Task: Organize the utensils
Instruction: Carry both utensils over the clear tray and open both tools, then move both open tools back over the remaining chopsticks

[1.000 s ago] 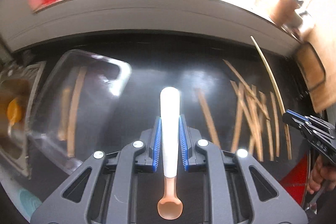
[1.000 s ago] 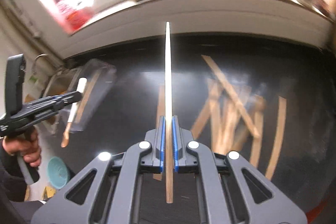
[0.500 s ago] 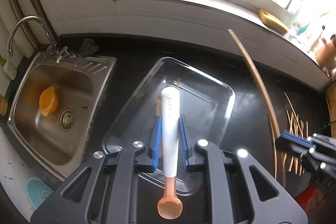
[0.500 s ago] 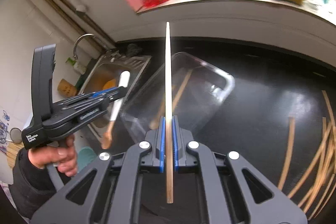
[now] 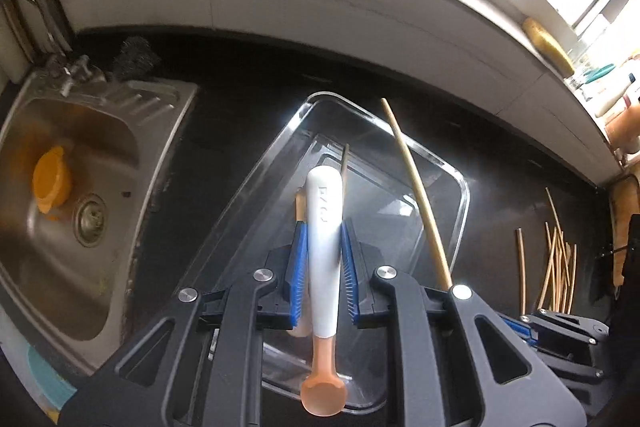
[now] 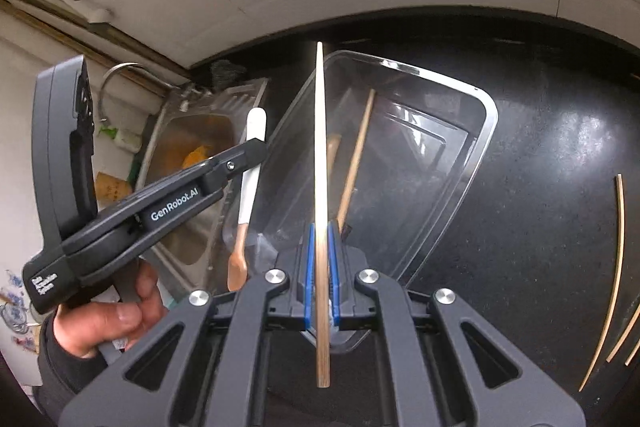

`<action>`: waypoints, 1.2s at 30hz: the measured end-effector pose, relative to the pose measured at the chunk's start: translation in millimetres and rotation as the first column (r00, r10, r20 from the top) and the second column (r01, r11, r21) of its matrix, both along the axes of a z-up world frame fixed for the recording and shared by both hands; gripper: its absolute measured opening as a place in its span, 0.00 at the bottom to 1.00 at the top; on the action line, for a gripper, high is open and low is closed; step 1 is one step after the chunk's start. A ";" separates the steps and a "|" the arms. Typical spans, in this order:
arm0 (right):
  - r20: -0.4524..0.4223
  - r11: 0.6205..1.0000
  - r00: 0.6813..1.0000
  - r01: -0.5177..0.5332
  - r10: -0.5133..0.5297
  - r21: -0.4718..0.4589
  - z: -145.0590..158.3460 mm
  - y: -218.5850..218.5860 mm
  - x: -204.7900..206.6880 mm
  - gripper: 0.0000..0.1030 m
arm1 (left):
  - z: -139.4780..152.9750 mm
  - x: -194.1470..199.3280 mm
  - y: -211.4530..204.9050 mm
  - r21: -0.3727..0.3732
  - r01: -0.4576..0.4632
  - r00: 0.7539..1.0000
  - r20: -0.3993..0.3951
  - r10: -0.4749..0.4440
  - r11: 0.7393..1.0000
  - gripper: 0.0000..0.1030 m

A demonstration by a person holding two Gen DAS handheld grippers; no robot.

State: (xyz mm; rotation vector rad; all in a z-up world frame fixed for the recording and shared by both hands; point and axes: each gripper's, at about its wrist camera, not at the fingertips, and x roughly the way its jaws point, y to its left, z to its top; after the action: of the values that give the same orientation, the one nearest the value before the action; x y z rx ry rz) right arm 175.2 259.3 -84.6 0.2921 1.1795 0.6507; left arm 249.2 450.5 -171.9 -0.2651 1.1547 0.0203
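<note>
The left gripper (image 5: 323, 259) has its fingers pinching a white-handled spoon with a peach silicone bowl (image 5: 323, 239), while the right gripper (image 6: 320, 269), fingers pressed together, nips a long thin bamboo chopstick (image 6: 320, 163). Both hang over the clear rectangular plastic tray (image 6: 486, 131) on the black desk (image 6: 552, 195). The job looks barely begun: two wooden pieces lie in the tray, and a loose heap of bamboo sticks (image 5: 558, 263) waits at three o'clock (partly cut off, count unclear). What lies under the grippers' bodies is hidden.
</note>
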 end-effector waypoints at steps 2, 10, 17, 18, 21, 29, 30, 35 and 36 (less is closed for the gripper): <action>-0.013 1.000 1.000 0.005 -0.006 -0.021 -7.9 6.0 5.1 0.07 | -9.7 6.6 1.0 0.001 0.007 1.000 -0.013 -0.007 1.000 0.16; -0.054 0.997 0.998 0.020 -0.024 -0.068 -27.9 16.7 26.0 0.07 | -31.4 26.6 7.8 -0.007 0.022 0.999 -0.047 -0.023 1.000 0.16; -0.076 0.997 0.997 0.012 -0.018 -0.080 -38.4 21.3 38.9 0.07 | -40.8 36.2 8.5 0.006 0.038 0.997 -0.062 -0.038 0.999 0.16; -0.081 0.997 0.997 0.010 -0.016 -0.075 -39.1 20.3 40.1 0.07 | -41.3 36.4 8.7 0.012 0.039 0.997 -0.062 -0.038 0.999 0.16; -0.064 0.995 0.998 0.011 -0.018 -0.095 -36.5 17.5 42.9 0.20 | -43.2 37.4 10.0 -0.002 0.051 0.997 -0.063 -0.051 0.999 0.16; 0.055 0.989 0.990 0.135 -0.132 -0.067 -7.3 -36.6 34.4 0.81 | -21.6 25.0 19.4 0.026 0.039 0.999 0.014 -0.039 0.999 0.87; 0.063 0.987 0.988 0.148 -0.144 -0.067 -5.6 -45.7 32.1 0.81 | -18.2 23.5 19.4 0.031 0.044 0.999 0.020 -0.045 0.999 0.87; 0.109 0.979 0.977 0.190 -0.181 -0.078 -1.2 -85.2 13.7 0.81 | -3.5 7.4 21.7 0.040 0.017 0.999 0.036 -0.018 0.999 0.87; 0.109 0.978 0.976 0.195 -0.186 -0.077 -2.1 -92.1 10.9 0.81 | -1.1 4.7 20.5 0.042 0.012 0.999 0.035 -0.014 0.999 0.87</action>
State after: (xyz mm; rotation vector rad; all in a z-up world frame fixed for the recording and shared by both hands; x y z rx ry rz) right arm 186.2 167.1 -86.7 0.2908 1.0641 0.4395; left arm 253.8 471.0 -173.1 -0.2205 1.1199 0.0281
